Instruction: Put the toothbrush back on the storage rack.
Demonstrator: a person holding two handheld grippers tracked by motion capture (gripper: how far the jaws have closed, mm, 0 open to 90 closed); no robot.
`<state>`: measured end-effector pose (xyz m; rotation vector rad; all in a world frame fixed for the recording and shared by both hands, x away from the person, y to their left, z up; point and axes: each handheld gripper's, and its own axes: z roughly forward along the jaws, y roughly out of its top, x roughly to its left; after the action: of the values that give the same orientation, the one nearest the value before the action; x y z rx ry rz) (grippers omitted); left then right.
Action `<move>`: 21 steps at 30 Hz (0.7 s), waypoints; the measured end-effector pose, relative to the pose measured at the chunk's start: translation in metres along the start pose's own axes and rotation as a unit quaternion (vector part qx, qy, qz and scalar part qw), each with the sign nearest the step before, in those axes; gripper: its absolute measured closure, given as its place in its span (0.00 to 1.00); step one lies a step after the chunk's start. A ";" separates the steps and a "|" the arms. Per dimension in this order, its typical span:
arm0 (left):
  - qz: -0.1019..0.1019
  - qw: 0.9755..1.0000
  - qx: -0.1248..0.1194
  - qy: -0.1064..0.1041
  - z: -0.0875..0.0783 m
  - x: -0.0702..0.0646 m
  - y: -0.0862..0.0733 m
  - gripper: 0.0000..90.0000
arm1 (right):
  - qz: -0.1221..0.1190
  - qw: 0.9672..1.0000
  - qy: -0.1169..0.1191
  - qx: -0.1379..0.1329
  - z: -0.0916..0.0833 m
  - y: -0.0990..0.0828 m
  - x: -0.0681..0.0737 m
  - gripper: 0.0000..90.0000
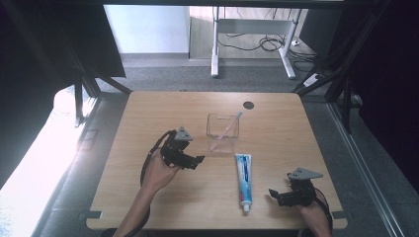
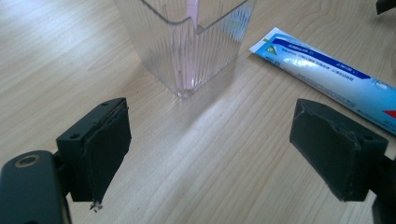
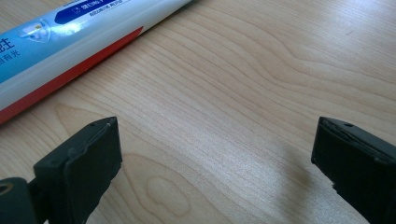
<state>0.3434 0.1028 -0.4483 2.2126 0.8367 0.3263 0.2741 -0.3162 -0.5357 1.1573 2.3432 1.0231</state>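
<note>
Done: pink toothbrush standing in clear ribbed cup, just ahead of left gripper, jaws spread, empty. Left: toothpaste tube flat on table, near right gripper, jaws spread, empty.

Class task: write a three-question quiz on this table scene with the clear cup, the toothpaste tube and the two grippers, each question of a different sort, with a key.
1. True or false: the toothbrush stands inside the clear cup.
2. The toothpaste tube is: A held, B lying flat, C in the cup.
3. Fill in: the left gripper and right gripper are both ____.

Key: 1 true; 2 B; 3 open.
</note>
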 end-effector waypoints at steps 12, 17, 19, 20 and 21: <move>-0.011 1.000 -0.008 0.005 -0.004 -0.004 -0.027 0.14 | -0.003 1.000 -0.001 -0.003 0.000 0.001 0.002 0.02; -0.007 1.000 -0.009 0.010 -0.004 -0.009 -0.040 0.14 | -0.003 1.000 -0.001 -0.002 0.000 0.001 0.002 0.02; -0.005 1.000 -0.008 0.014 -0.004 -0.010 -0.045 0.14 | -0.003 1.000 -0.001 -0.003 0.000 0.001 0.003 0.02; -0.004 1.000 -0.007 0.016 -0.004 -0.010 -0.047 0.14 | -0.003 1.000 0.000 -0.003 0.000 0.001 0.003 0.02; -0.005 1.000 -0.005 0.018 -0.004 -0.011 -0.050 0.14 | -0.004 1.000 0.000 -0.003 0.000 0.001 0.003 0.02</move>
<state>0.3099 0.1241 -0.4811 2.1981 0.8631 0.3671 0.2731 -0.3137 -0.5349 1.1437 2.3403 1.0263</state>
